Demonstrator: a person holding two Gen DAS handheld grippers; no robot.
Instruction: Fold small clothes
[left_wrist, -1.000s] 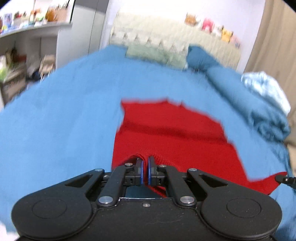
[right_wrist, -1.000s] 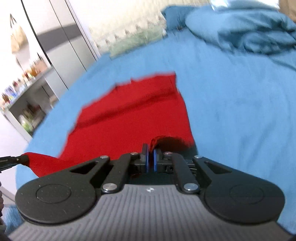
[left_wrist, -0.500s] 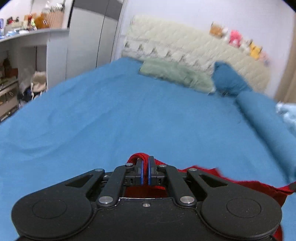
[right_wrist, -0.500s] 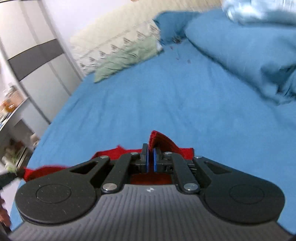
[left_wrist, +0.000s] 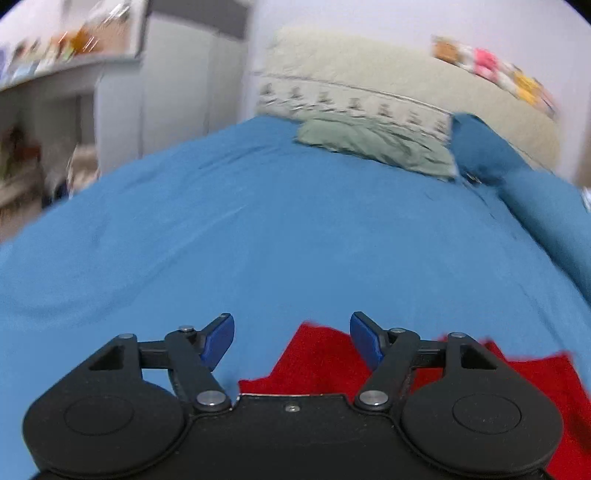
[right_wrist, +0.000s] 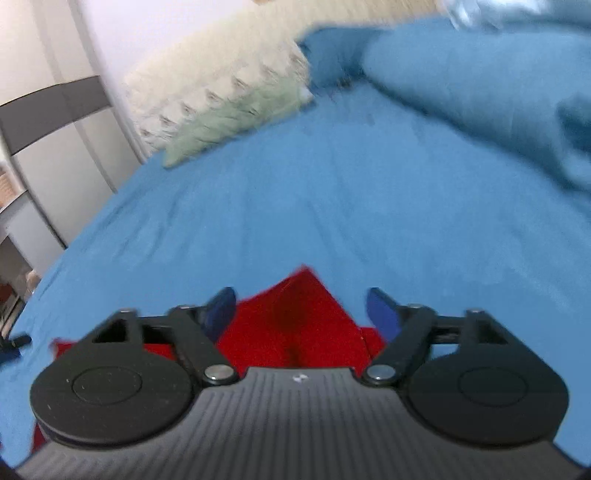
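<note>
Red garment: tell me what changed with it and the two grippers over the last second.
Both grippers carried the red garment forward over itself across the bed, then let go: left gripper and right gripper jaws are opening, with the cloth lying loose between them. The green pillow stayed put.

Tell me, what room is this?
Most likely a bedroom: a bed with a blue sheet, a padded headboard with soft toys on top, and a green pillow.
</note>
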